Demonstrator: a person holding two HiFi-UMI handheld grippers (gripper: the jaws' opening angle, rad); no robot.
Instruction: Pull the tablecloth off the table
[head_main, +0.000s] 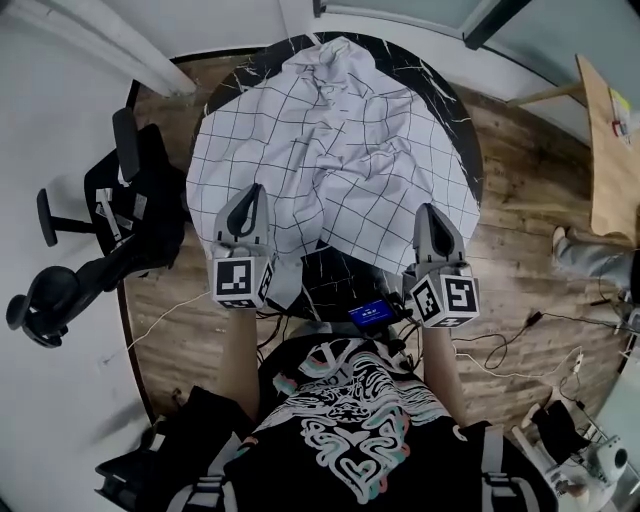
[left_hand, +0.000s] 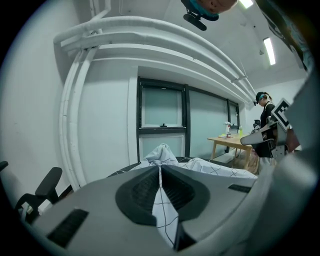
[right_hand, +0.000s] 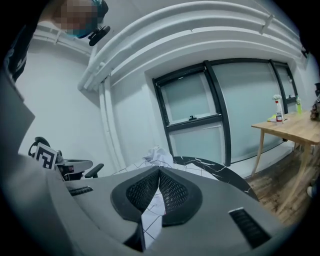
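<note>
The tablecloth (head_main: 330, 140) is white with a thin black grid. It lies crumpled on a round black marble table (head_main: 450, 110) with white veins. It is heaped in soft folds rather than spread flat, and one ridge of creases rises to a peak at the far edge. The cloth covers the left side of the table and drapes over that rim. The far and right rims show bare black stone, and a dark patch of tabletop is also bare at the near side, between the two grippers.

The left gripper (head_main: 250, 200) holds the near left part of the cloth. Its jaws are closed together, with a strip of checked fabric pinched between the ribbed pads and hanging below them. The right gripper (head_main: 432, 215) holds the near right part the same way, its jaws pressed together on a fold of the cloth.

A black office chair (head_main: 110, 220) stands left of the table on the wooden floor (head_main: 520, 190), and a light wooden table (head_main: 605, 150) stands at the far right.
</note>
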